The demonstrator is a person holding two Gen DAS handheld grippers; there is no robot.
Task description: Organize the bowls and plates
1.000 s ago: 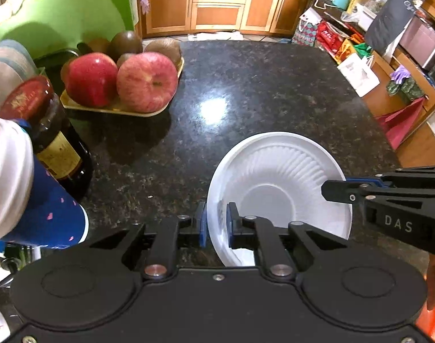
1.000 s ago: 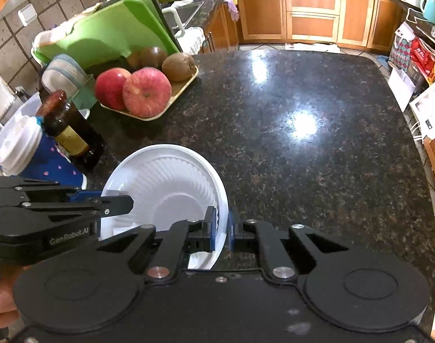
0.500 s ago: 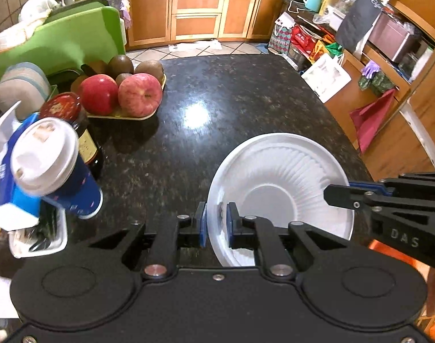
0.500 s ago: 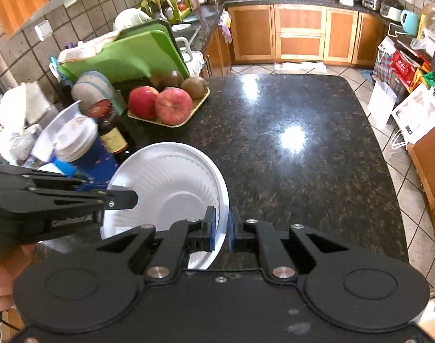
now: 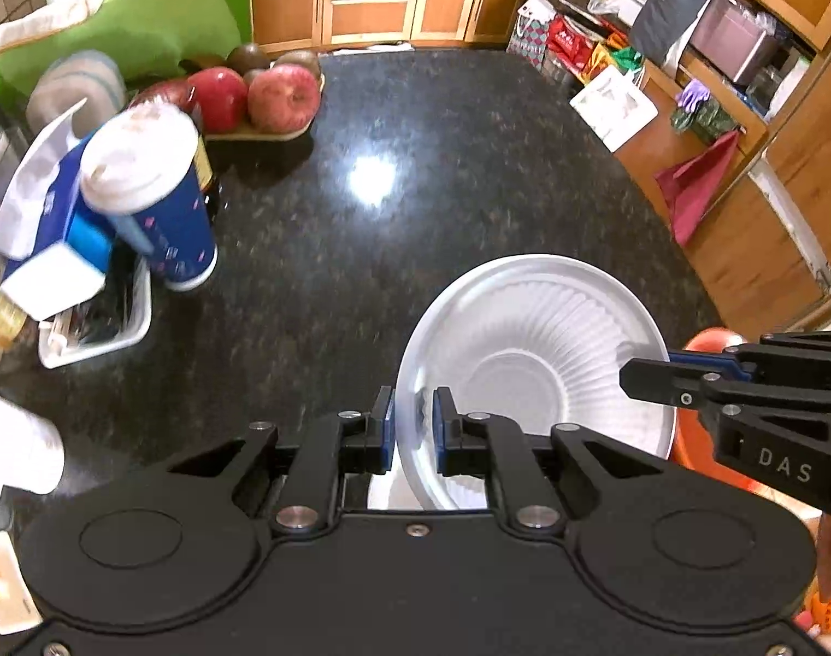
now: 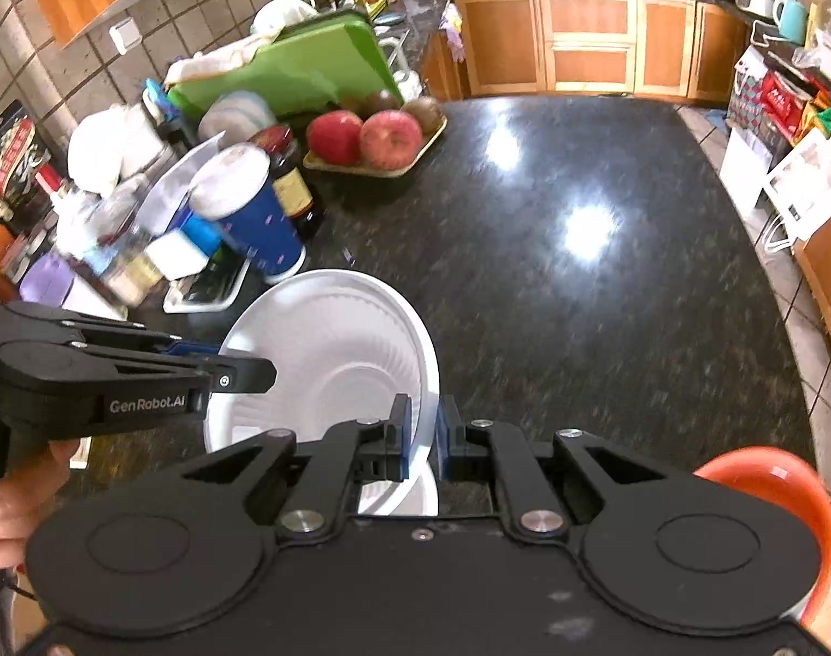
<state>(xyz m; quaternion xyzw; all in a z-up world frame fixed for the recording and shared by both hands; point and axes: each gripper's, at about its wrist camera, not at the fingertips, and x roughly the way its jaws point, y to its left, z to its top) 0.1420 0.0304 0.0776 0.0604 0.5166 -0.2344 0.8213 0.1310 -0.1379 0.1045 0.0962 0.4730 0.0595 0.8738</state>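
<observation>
both claws clenched on one white ribbed disposable bowl [image 5: 535,366]: left gripper [image 5: 413,429] pinching the near-left rim, right gripper [image 6: 422,432] pinching the opposite rim. bowl carried clear of the black granite countertop [image 5: 415,164], over its near edge toward the near right corner, tilted slightly. looks like more than one bowl nested together, second rim visible under the first at the left pads; cannot confirm count.

step in hand, as a judgement: transport phase, bowl lifted and being relocated, not yet set down. frames blurred, so mid-travel.

rest of counter: left edge crowded with blue paper cup [image 5: 153,202] with white lid, dark sauce bottle [image 6: 289,180] just behind it, white tray [image 5: 98,328] of odds and ends, fruit tray with apples [image 6: 388,139] toward the far left corner, green cutting board [image 6: 289,68] behind that. centre and right side of the counter bare. orange round object [image 6: 781,497] below the near right corner, off the counter; could be another bowl or a stool, cannot tell.

next move needs: pick a destination first, none obvious in view. keep both grips matched in height so the thin rim does not flex or pop out. lower flat, then release one side at a time. stay away from the cup and bottle.
</observation>
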